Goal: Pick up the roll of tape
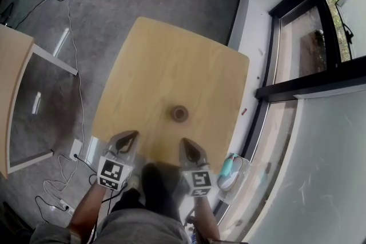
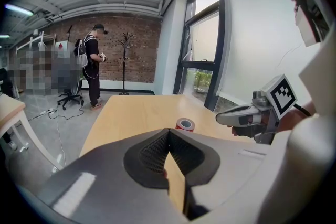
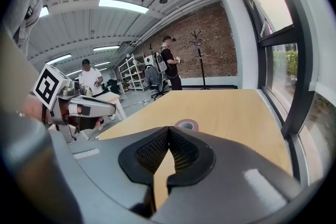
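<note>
The left gripper [image 1: 131, 136] and right gripper [image 1: 185, 142] are held side by side at the near edge of the surface [image 1: 171, 60]. Both point forward and tilt downward, with their jaws closed on nothing. The roll of tape [image 1: 179, 114] lies flat on the surface just ahead of the right gripper, untouched.

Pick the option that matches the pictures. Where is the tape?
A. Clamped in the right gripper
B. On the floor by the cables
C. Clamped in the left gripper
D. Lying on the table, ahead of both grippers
D: the tape lies flat on the table, apart from the left gripper and the right gripper, whose jaws are together with nothing between them.
</note>
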A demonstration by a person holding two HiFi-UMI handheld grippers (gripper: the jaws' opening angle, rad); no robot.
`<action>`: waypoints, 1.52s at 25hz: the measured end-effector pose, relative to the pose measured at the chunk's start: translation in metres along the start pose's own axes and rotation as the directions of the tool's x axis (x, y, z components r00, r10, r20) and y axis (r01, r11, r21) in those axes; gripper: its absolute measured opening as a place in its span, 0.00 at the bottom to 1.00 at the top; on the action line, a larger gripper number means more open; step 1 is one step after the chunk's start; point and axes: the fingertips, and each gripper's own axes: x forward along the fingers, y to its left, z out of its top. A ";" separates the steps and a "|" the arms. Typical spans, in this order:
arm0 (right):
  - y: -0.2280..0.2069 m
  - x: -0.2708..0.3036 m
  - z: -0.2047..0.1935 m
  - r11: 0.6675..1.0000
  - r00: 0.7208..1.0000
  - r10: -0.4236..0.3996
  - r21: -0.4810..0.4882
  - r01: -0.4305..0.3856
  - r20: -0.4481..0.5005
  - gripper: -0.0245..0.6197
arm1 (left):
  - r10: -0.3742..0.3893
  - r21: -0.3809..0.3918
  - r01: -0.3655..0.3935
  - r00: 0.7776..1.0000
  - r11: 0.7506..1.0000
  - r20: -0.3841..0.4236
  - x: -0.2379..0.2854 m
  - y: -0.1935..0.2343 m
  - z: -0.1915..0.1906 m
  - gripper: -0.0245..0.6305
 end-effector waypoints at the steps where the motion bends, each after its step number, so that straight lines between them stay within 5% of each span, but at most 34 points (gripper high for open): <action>1: -0.001 0.002 0.000 1.000 1.000 0.003 -0.001 -0.003 -0.003 0.06 | 0.002 -0.003 -0.002 1.000 1.000 -0.003 0.002 0.001 -0.002 0.04; 20: -0.017 0.047 -0.009 0.993 0.992 0.048 -0.098 -0.060 -0.115 0.07 | 0.003 -0.047 -0.005 0.999 0.999 -0.037 0.029 0.004 -0.008 0.04; 38: -0.018 0.081 -0.006 0.981 0.984 0.064 -0.170 -0.093 -0.169 0.21 | 0.011 -0.052 -0.012 1.000 0.999 -0.016 0.022 0.004 0.003 0.04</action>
